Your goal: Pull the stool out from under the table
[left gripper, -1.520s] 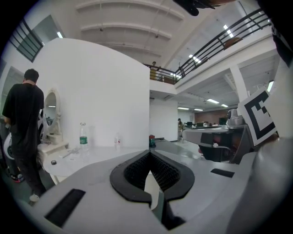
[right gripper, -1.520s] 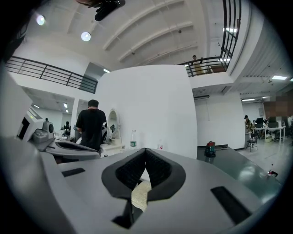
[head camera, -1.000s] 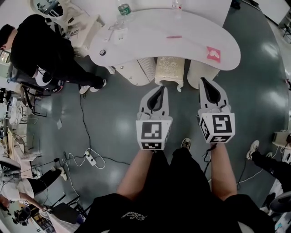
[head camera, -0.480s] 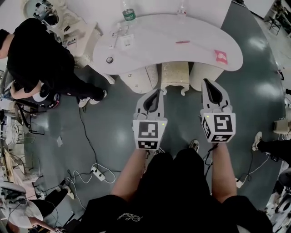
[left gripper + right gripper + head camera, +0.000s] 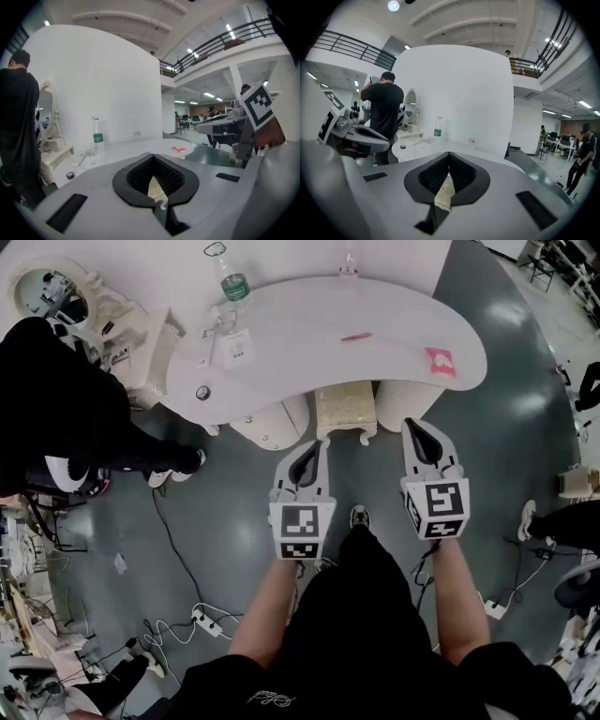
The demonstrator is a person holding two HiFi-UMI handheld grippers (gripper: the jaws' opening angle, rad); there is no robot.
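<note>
Under the far table (image 5: 309, 343), the stool (image 5: 345, 407) sits tucked in. Left gripper (image 5: 314, 448) and right gripper (image 5: 415, 427) hover near it, jaws together and empty; next, probably open and grasp its seat.

Counter (image 5: 309, 343) showing smooth, faintly glossy white. Stool (image 5: 345, 407) under counter's near edge showing cream, rough-patterned top. Floor (image 5: 225, 493) below counter gleaming, polished grey. Left gripper (image 5: 312, 446), right gripper (image 5: 414, 426) showing matt grey shells, black ribbed jaws.

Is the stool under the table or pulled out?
Under: the stool sits tucked beneath the edge of the table, only its front showing.
</note>
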